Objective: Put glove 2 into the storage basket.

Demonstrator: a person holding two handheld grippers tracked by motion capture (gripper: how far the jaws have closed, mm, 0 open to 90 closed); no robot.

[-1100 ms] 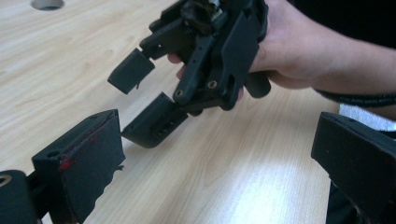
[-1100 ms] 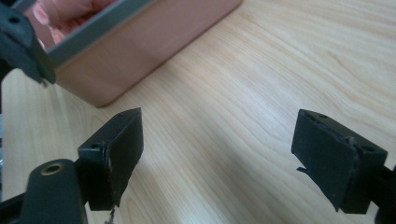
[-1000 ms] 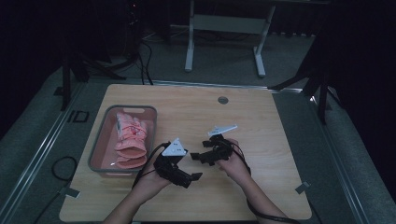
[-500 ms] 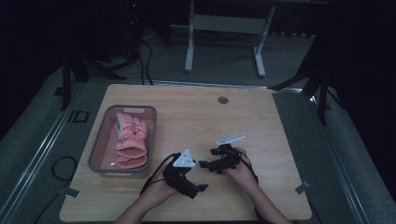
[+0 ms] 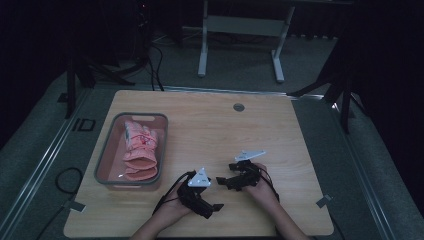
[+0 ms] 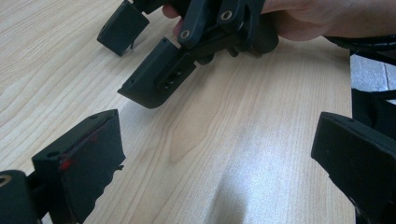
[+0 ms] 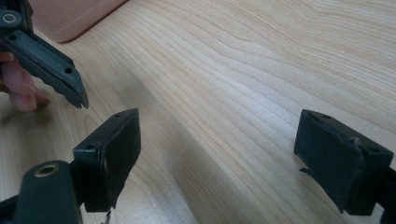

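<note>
both grippers have drawn back toward the table's near edge since the earlier frame. left gripper (image 5: 216,206) and right gripper (image 5: 220,180) are spread wide, holding nothing. pink glove (image 5: 140,150) in the grey bin (image 5: 106,150) looks soft and light; pinch the cuff.

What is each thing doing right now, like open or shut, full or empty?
Left gripper: open, holding nothing, low over the table.
Right gripper: open, holding nothing, low over the table.
Grey bin: upright on the table, holds the gloves.
Pink gloves: lying loose inside the bin.
Wooden table: bare around the grippers.
</note>
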